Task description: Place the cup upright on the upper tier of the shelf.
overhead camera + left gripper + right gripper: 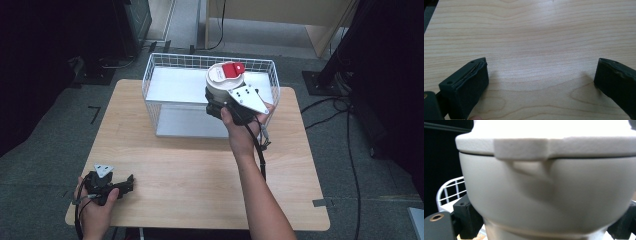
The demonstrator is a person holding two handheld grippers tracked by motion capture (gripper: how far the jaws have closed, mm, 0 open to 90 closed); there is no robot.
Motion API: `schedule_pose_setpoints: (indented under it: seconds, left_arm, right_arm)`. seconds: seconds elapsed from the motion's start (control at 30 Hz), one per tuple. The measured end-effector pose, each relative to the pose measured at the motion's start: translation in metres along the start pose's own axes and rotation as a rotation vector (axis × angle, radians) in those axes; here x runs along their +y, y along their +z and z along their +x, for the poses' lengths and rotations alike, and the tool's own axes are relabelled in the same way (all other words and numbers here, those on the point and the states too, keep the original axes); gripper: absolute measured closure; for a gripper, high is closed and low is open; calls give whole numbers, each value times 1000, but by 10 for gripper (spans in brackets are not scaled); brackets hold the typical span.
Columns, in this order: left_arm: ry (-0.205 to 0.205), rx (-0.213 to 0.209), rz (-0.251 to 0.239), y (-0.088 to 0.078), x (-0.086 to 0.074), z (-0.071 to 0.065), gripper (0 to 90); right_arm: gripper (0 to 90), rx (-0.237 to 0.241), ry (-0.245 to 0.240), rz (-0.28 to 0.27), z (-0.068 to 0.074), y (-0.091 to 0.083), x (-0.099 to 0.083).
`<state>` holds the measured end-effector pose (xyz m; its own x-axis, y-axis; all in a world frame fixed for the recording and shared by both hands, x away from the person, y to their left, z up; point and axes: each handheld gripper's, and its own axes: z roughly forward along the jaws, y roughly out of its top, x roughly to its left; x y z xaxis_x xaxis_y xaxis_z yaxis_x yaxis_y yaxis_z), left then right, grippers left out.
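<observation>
Above the wire basket (160,75) at the table's (200,170) far edge, the right gripper (220,107) clamps the white container (222,85) with red lid tab by its lower body. Near the front-left corner, the left gripper (127,184) rests, jaws wide apart.

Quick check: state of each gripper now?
Left gripper: open, holding nothing, low over the table.
Right gripper: shut on the white container.
</observation>
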<state>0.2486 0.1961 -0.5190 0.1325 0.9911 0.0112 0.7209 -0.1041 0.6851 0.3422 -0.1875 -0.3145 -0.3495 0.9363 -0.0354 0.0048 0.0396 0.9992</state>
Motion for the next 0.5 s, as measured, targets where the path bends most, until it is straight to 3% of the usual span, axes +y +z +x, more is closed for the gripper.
schedule_pose_setpoints:
  seconds: [0.5]
  left_arm:
    - [-1,0,1,0,0,0,0]
  right_arm:
    - [91,-56,17,30,-18,40,4]
